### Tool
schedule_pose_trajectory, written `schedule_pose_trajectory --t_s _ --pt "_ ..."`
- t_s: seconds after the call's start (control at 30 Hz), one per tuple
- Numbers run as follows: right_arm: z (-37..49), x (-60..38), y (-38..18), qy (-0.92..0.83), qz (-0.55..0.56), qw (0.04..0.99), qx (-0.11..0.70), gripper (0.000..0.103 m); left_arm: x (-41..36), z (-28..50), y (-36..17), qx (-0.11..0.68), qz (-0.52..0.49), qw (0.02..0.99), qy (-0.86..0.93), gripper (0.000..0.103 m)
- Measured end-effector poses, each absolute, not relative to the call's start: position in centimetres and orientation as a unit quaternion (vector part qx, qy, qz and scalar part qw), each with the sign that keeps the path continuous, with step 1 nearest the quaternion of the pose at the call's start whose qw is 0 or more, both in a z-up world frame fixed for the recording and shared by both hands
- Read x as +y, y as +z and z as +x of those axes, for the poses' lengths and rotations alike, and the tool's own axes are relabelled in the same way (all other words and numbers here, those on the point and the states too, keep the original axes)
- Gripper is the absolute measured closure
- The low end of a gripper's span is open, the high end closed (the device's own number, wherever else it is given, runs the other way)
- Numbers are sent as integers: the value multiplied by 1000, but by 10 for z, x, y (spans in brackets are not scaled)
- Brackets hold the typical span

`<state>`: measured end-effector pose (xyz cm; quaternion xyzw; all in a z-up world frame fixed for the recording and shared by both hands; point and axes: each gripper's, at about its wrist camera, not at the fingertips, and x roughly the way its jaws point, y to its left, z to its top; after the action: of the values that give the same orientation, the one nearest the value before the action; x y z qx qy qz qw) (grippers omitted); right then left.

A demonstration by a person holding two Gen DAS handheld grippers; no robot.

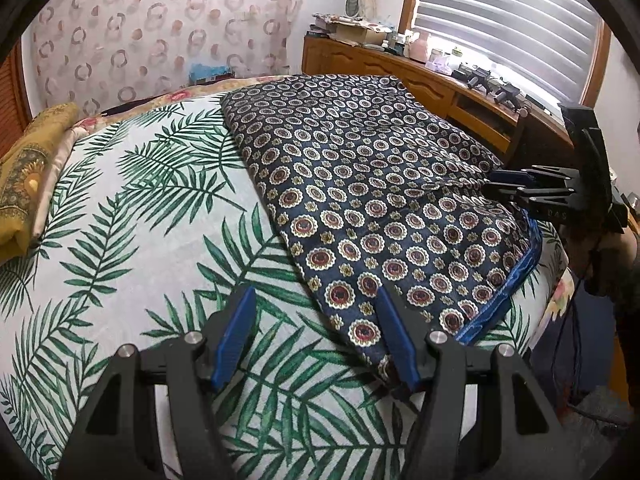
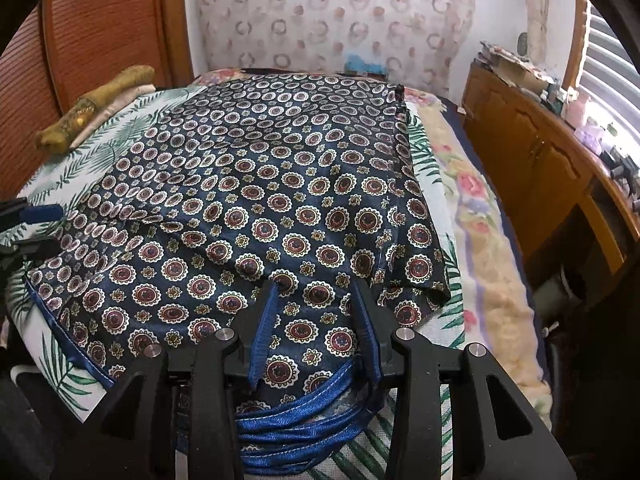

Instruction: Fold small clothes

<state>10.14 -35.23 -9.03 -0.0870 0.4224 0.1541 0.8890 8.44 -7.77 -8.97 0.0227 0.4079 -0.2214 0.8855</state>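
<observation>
One dark navy satin garment (image 1: pixel 360 184) printed with red-and-cream medallions and edged in blue trim lies folded on the white bedsheet with green palm leaves (image 1: pixel 132 208), toward its right side in the left wrist view. Two black grippers with blue pads show. The left gripper (image 1: pixel 316 304) stands spread at the garment's near corner, clasping nothing. The right gripper (image 2: pixel 314 284) hangs parted over the trimmed edge, pads not pressing cloth. One folded mustard-yellow cloth (image 1: pixel 28 176) lies at the far left. No writing is legible.
</observation>
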Motion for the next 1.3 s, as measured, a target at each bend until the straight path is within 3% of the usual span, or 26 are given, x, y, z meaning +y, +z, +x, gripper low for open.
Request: schedule_pose_trajectory --t_s 0.3,0.53,0.6,0.7,0.8,1.3 --pt "97 -349 -90 142 -94 896 411 63 -69 60 -90 407 20 879 -247 43" --pt "82 -337 -80 160 -95 894 407 62 -70 51 -91 412 5 871 -269 66" --pt "74 -330 -75 178 -95 892 404 58 -72 50 -92 414 0 867 -278 72" --pt "64 -320 -72 194 -100 889 403 49 -77 49 -93 419 -1 856 -301 88" --pt "57 -309 -74 215 -95 884 404 48 -81 50 -87 417 6 855 -309 101" --pt "24 -285 -50 264 -113 879 381 47 -89 94 -5 320 -9 899 -298 103"
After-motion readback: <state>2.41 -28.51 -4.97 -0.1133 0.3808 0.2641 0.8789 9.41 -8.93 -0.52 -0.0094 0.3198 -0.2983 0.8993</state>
